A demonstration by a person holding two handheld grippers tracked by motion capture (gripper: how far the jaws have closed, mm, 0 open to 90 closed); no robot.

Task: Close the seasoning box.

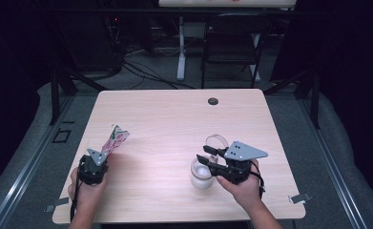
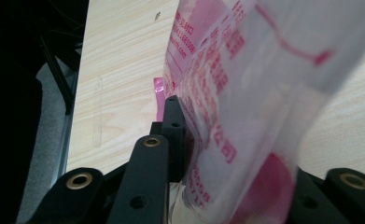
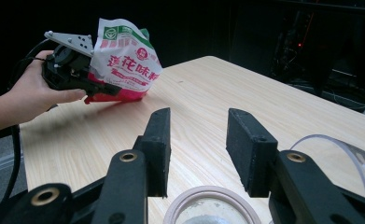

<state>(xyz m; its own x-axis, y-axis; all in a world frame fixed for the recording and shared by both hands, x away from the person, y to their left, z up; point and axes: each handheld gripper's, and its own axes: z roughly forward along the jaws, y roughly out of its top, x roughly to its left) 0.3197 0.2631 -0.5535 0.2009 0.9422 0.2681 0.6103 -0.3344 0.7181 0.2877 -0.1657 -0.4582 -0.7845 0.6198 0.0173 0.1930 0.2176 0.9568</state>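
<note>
Now the left gripper (image 1: 99,157) pinches the pink bag (image 1: 115,138) at its bottom, and the bag sticks up and leans toward the far side. Well off to the right sits the glass jar (image 1: 201,175) — the right gripper (image 1: 207,156) hovers just above it, jaws spread, holding nothing.

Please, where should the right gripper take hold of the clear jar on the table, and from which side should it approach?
Probably the jar's round wall just below its open rim, coming level from the person's side. It stands upright, and the right gripper already hovers above its mouth, fingers apart with nothing between them. Lowered, they could straddle the wall. The clear lid beside it should be avoided.
</note>
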